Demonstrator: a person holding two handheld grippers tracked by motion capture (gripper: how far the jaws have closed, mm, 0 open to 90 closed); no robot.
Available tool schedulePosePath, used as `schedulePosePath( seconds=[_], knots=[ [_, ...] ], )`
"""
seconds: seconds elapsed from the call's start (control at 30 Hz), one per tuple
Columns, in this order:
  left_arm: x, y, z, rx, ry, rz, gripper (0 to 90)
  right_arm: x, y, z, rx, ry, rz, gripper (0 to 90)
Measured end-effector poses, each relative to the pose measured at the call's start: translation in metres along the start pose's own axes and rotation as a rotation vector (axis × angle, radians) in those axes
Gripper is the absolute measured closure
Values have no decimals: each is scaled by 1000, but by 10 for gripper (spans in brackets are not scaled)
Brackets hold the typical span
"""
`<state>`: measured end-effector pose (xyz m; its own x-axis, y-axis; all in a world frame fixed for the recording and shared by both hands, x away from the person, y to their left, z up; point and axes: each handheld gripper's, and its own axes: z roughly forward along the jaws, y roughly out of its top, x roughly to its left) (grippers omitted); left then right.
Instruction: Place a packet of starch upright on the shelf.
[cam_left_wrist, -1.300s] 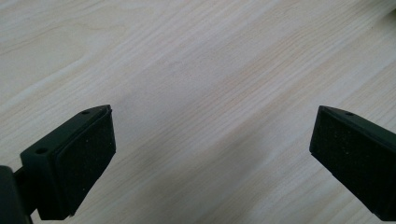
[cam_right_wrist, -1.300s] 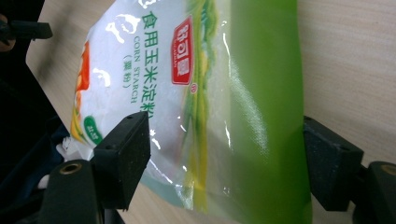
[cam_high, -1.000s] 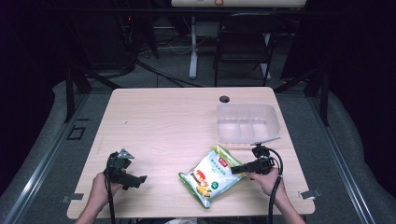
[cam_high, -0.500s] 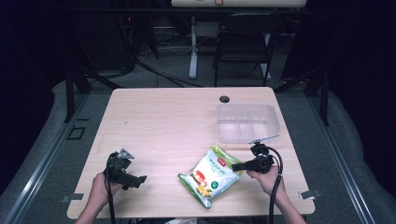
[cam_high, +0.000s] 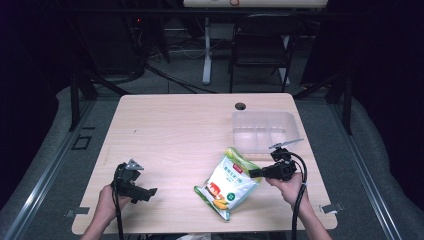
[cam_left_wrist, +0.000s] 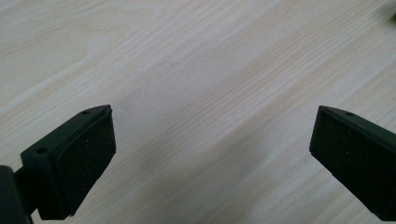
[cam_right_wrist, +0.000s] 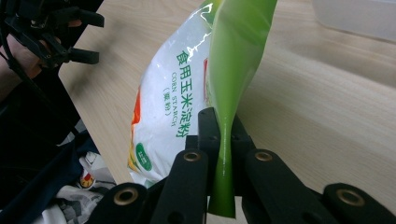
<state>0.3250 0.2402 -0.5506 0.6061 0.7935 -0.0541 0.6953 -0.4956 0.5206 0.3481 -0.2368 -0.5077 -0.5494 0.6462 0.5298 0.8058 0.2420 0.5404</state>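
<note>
Clamping the green side seam of the corn starch bag (cam_high: 227, 182), the right gripper (cam_high: 256, 172) has its jaws pinched together on the film. That bag lies just in front of the clear plastic container (cam_high: 262, 131), near the table (cam_high: 175, 135) edge. It looks soft, floppy and slick, probably powder-heavy, so the flat seam seems the safest hold. Well left of the container, the left gripper (cam_high: 150, 191) hovers with jaws wide apart.

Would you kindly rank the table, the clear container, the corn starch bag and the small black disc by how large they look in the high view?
1. table
2. clear container, about level with the bag
3. corn starch bag
4. black disc
</note>
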Motion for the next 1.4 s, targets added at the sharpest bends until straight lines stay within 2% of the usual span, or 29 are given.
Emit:
schedulePosePath(
  seconds=[0.73, 1.4],
  knots=[
    [0, 0, 0, -1, -2, 1, 3, 2, 5, -15, 8, -74, -57, 894],
    [0, 0, 1, -9, -1, 2, 3, 9, 27, -26, 19, -95, -121, 896]
  ],
)
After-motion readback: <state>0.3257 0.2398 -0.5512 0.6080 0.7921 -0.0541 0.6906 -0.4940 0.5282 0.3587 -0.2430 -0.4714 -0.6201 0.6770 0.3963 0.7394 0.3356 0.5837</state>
